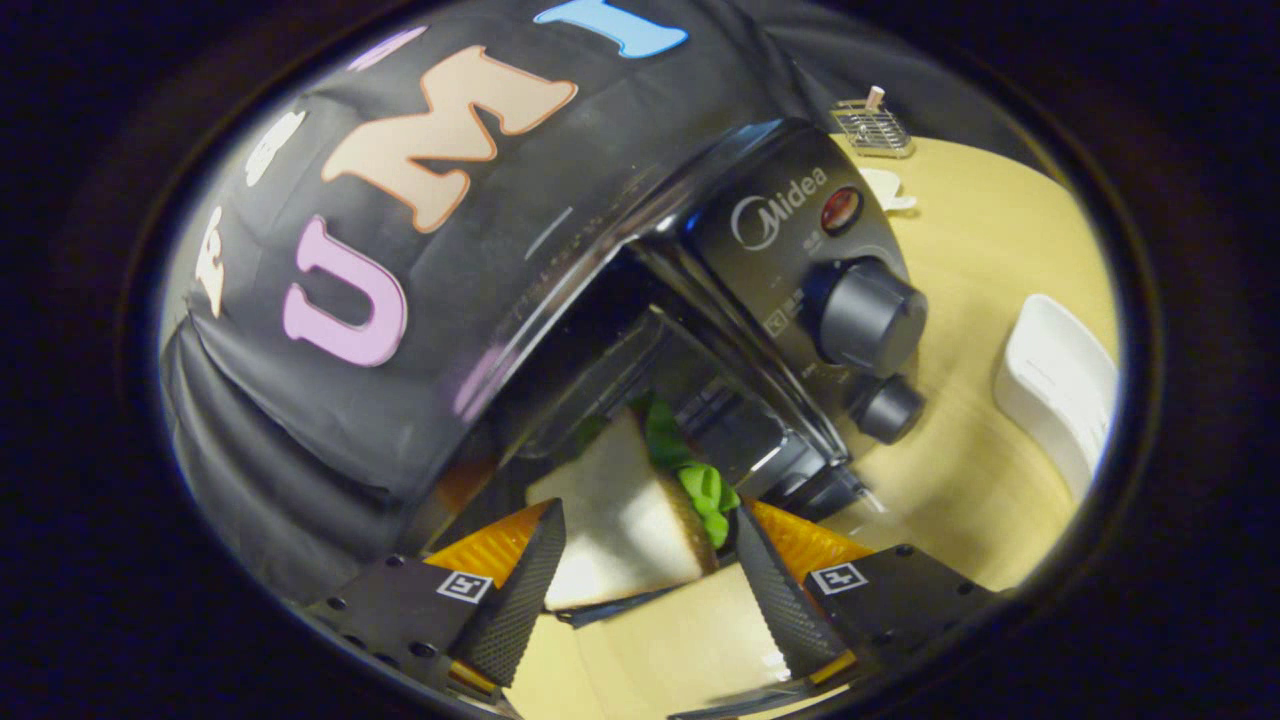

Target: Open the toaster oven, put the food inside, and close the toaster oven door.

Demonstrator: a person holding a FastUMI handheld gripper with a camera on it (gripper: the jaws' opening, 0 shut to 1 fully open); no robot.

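My gripper is shut on a triangular sandwich of white bread with green lettuce sticking out on its far side. Both fingers press on it, one on each flank. The black toaster oven stands just ahead, seen tilted. Its dark cavity gapes open right beyond the sandwich, so the far corner of the bread sits at the mouth. The control panel carries a large knob, a smaller knob and a red lamp. I cannot make out clearly how the door lies beneath the sandwich.
The oven rests on a pale wooden table. A white rounded container stands to the right of the knobs. Farther back are a small wire rack and a small white object. Black cloth hangs behind the oven.
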